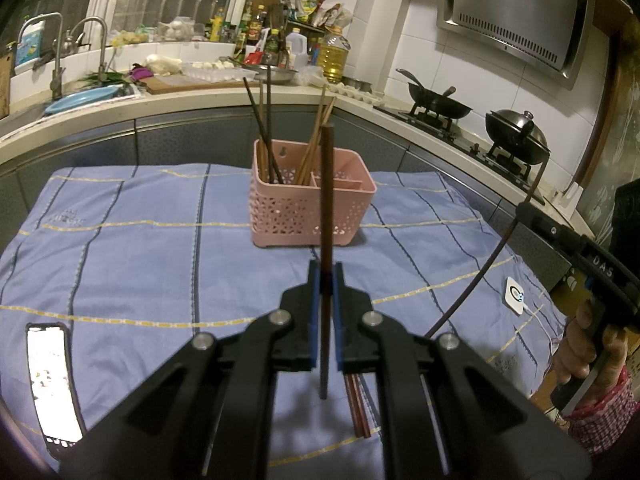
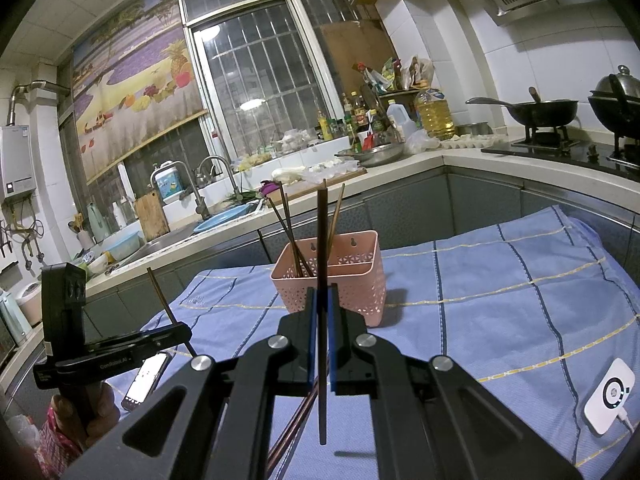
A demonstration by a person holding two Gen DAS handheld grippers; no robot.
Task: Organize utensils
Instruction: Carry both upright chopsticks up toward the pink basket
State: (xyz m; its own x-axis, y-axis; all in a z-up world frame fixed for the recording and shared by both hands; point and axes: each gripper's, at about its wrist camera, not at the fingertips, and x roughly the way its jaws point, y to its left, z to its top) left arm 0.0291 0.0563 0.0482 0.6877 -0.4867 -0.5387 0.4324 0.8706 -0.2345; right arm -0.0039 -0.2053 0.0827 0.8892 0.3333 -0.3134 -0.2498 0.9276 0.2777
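While before the pink basket (image 1: 308, 204), each gripper (image 1: 327, 276) (image 2: 322, 300) clamped on a chopstick (image 1: 326, 200) (image 2: 321, 240).

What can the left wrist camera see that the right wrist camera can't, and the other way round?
Only the left wrist view shows the whole range hood and the two compartments at the holder's right end. Only the right wrist view shows the fruit mural, the water heater and the chopping board by the sink.

Both show the pink holder with chopsticks standing in it, the blue cloth, the phone, the white charger, the woks, and each set of fingers shut on one dark chopstick.
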